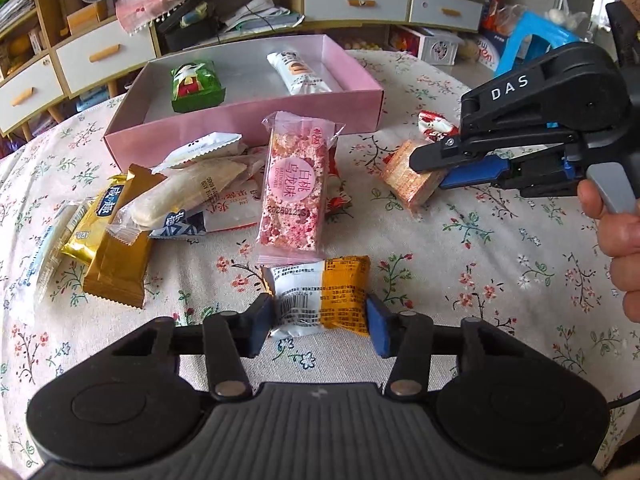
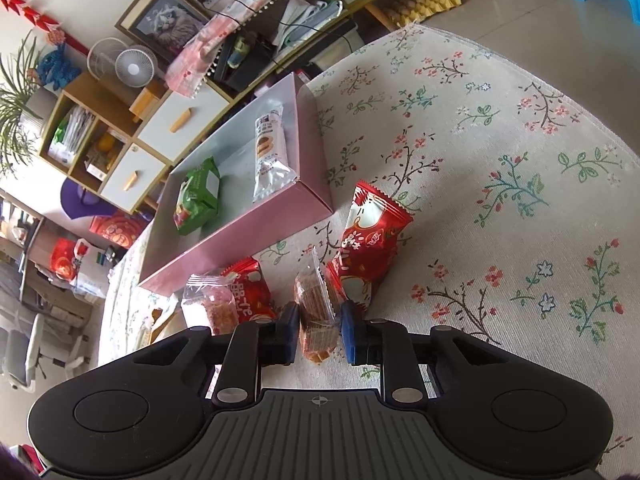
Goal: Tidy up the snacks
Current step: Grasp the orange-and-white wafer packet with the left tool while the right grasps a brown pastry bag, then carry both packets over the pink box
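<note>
A pink box (image 1: 256, 120) stands at the back of the flowered table; it holds a green packet (image 1: 196, 86) and a white packet (image 1: 300, 72). My left gripper (image 1: 318, 320) is shut on a white and orange packet (image 1: 320, 296) lying on the cloth. My right gripper (image 2: 320, 328) is shut on a clear-wrapped wafer biscuit (image 2: 316, 320); the left wrist view shows it (image 1: 412, 178) held at the table. A pink nougat bar (image 1: 294, 188) lies in front of the box. The box also shows in the right wrist view (image 2: 240, 236).
Gold packets (image 1: 116, 248), a pale bar (image 1: 188, 192) and other snacks are heaped left of the nougat bar. Red packets (image 2: 368, 248) lie by the box's right end. Cabinets with drawers (image 1: 100, 56) stand behind the table.
</note>
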